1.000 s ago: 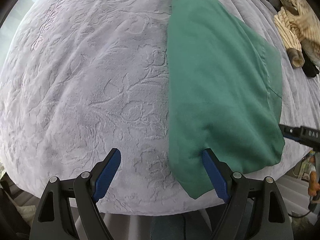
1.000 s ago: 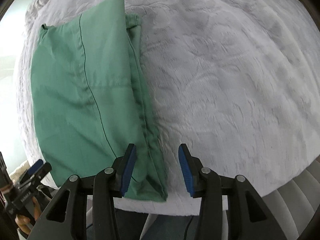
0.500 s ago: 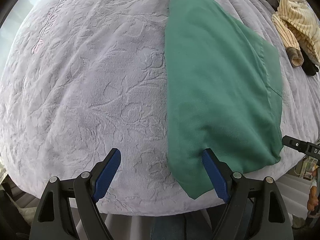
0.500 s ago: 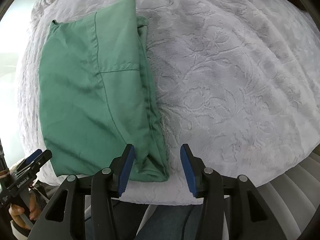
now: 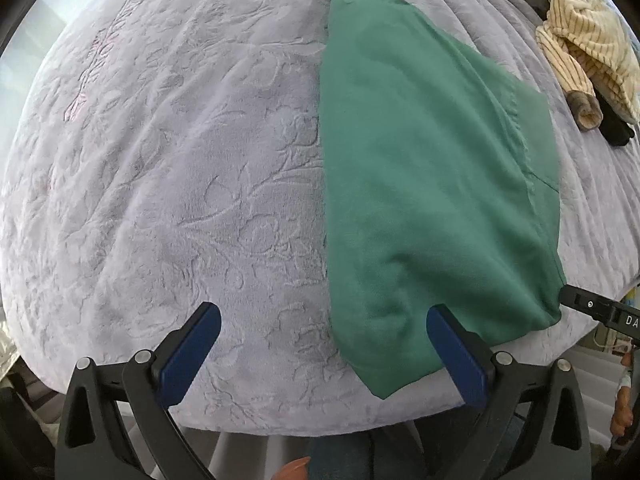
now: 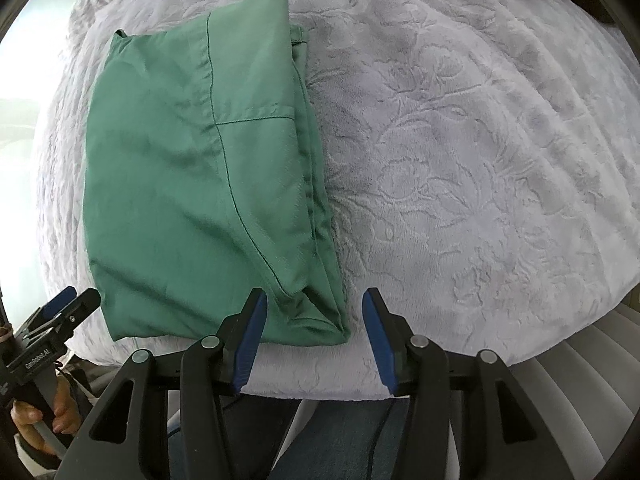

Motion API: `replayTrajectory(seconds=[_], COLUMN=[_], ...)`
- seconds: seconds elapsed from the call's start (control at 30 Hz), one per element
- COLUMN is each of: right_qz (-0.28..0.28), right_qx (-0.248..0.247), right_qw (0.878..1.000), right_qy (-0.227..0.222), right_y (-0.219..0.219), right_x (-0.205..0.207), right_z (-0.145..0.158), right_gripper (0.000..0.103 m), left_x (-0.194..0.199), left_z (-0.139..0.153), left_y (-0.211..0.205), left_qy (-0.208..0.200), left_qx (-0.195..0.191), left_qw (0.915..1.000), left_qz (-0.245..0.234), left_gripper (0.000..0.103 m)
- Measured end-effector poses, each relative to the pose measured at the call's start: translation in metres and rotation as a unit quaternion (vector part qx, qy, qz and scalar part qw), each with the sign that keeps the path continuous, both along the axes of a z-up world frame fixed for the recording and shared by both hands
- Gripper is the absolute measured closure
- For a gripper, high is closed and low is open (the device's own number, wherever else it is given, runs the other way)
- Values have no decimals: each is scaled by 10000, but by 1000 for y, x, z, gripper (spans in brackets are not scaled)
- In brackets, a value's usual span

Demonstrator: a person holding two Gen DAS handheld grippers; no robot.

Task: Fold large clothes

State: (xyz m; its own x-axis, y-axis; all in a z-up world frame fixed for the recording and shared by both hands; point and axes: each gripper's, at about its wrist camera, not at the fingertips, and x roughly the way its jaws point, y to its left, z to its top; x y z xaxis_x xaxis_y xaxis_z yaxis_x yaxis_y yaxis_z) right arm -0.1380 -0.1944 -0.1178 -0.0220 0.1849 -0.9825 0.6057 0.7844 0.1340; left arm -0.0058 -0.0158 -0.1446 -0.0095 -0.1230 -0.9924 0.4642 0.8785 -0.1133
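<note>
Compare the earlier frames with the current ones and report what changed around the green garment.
The left gripper has just been opening wider, with nothing pinched between its pads. The right gripper pulled back from the folded green garment, so more of it shows, jaws open and empty. The garment lies folded as before on the grey blanket; the striped clothing stayed put.

L gripper jaws just opened wider, nothing gripped. R gripper lifted off green cloth, more showing.
</note>
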Motion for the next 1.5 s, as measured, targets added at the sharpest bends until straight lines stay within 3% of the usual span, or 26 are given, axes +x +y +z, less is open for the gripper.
replayTrajectory(seconds=[0.2,0.23,0.3,0.43,0.47,0.67,0.77,1.2,1.5], right_qz=[-87,-78,-25,5,-15,-87,-73,60,243], right_qx=[-69,-120,-265,-404,-417,-520,-658,-756,-1088], right_qw=[9999,9999,9996,9988,9987,9979,9969,9965,9926], right_qy=[-48,-49,-127,-271,-289,-387,-417,-359,-481], right_y=[18,19,22,26,27,34,39,38,38], right_x=[6,7,9,13,14,21,23,34,30], right_z=[3,5,13,21,22,28,21,22,43], right_gripper=[49,47,33,30,23,21,0,0,0], left_x=[-1,-1,1,3,3,5,4,8,10], left_z=[0,-1,1,2,2,5,6,13,22], left_y=[-6,-7,-5,-8,-10,-16,-17,-14,-16], left_qy=[-94,-100,-129,-138,-137,-198,-188,-295,-478], left_qx=[76,103,144,203,212,261,254,286,257], left_qw=[9999,9999,9998,9997,9997,9994,9995,9991,9985], left_qz=[-72,-71,-62,29,33,-70,-77,-69,-49], left_gripper=[0,0,0,0,0,0,0,0,0])
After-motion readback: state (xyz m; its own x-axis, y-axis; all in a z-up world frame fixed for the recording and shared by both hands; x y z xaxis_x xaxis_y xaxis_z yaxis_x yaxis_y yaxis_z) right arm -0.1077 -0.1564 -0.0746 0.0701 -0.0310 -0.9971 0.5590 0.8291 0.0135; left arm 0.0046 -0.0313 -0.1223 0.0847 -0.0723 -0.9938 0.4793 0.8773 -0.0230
